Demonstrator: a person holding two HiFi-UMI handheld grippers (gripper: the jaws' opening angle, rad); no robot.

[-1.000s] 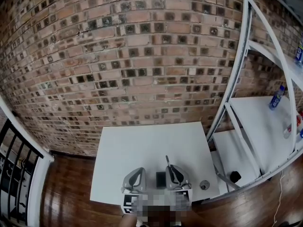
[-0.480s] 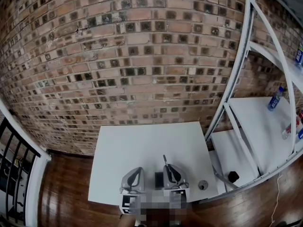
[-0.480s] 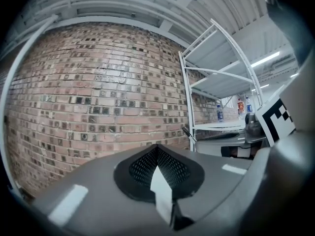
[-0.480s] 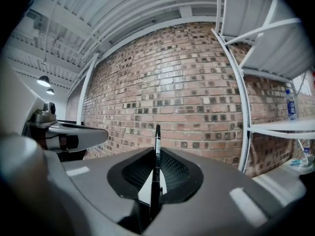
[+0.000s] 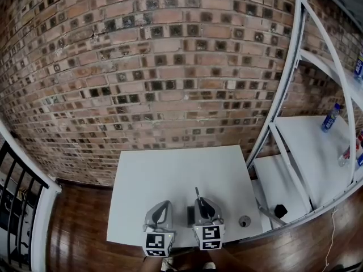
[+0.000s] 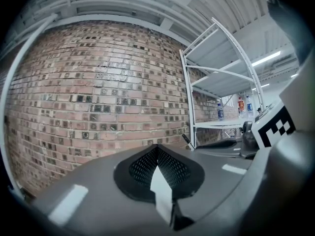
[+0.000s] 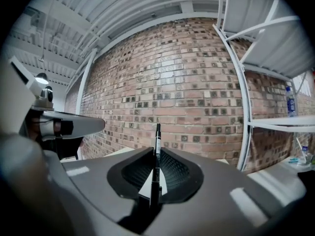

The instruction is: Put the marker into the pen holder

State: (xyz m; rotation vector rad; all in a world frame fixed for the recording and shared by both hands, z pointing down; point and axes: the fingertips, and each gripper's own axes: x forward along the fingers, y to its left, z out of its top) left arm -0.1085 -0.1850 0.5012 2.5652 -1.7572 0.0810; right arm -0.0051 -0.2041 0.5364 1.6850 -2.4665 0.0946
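Looking down, I see a big brick wall (image 5: pixel 170 67) behind everything. A tall white shelf rack (image 5: pixel 286 72) stands at the right. A white table (image 5: pixel 176 174) sits below me, in front of the wall.

My two grippers hang side by side over the near edge of the table. The left gripper (image 6: pixel 157 149) has its fingers pressed together, with nothing in them. The right gripper (image 7: pixel 157 154) pinches the marker (image 7: pixel 158 136), and the marker's tip pokes out past the fingers. Each gripper has a cube (image 5: pixel 158 243) with black and white squares on it.

Between the grippers a small dark box (image 5: pixel 191 215) stands on the table. I think it is the pen holder, but it is partly hidden. The marker is just to its right, not in it.

A bottle (image 5: pixel 332 117) with a blue label stands on a shelf. Its words are too small to read. The marker has a white band with print I cannot read.
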